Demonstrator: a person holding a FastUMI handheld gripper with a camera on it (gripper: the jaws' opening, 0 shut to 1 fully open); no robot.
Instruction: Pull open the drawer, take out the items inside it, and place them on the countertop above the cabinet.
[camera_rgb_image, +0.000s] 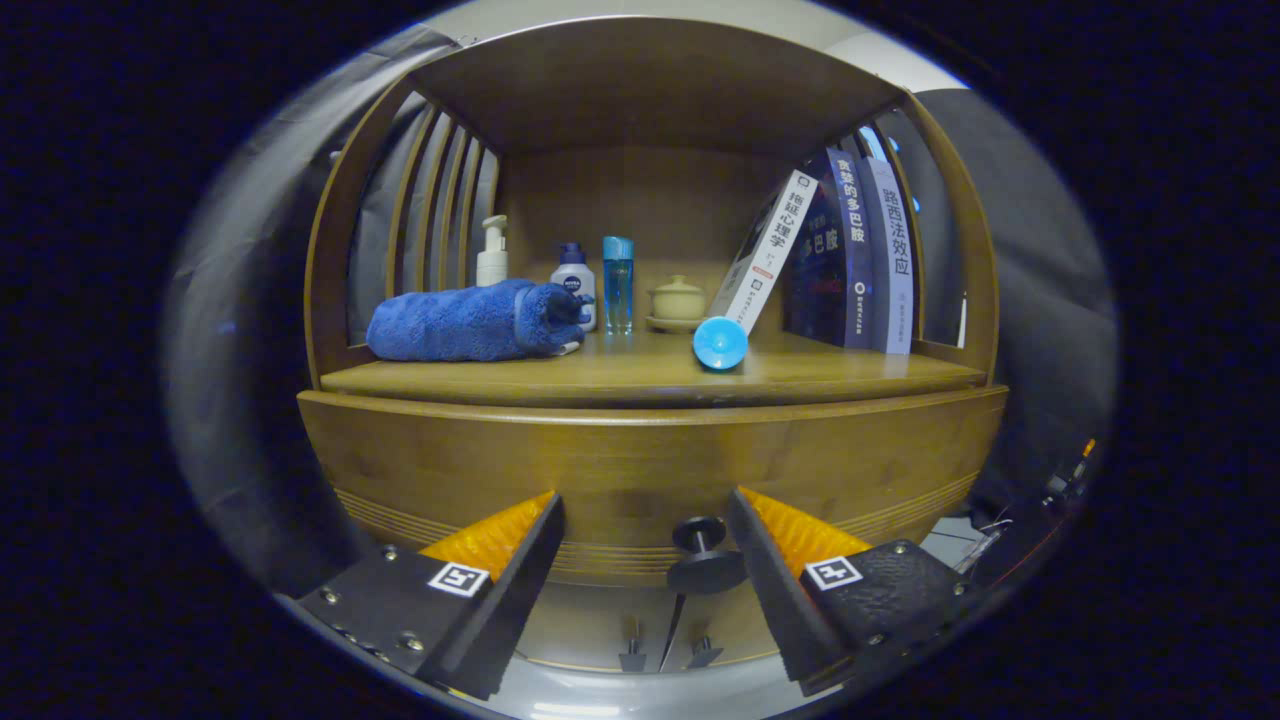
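Knob (702, 553) of closed drawer (650, 470) sits between parted jaws, nearer the right.

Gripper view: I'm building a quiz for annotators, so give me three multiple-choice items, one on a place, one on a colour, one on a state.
1. Where is the drawer knob?
A. between the fingers, near the right one
B. on the countertop
C. behind the books

2. What colour is the rolled towel?
A. white
B. blue
C. green

3. How is the gripper?
A. shut on the knob
B. open
C. shut on the towel

Answers: 1 A, the knob sits in the gap by the right finger; 2 B, its pile is blue; 3 B, the fingers stand wide apart.
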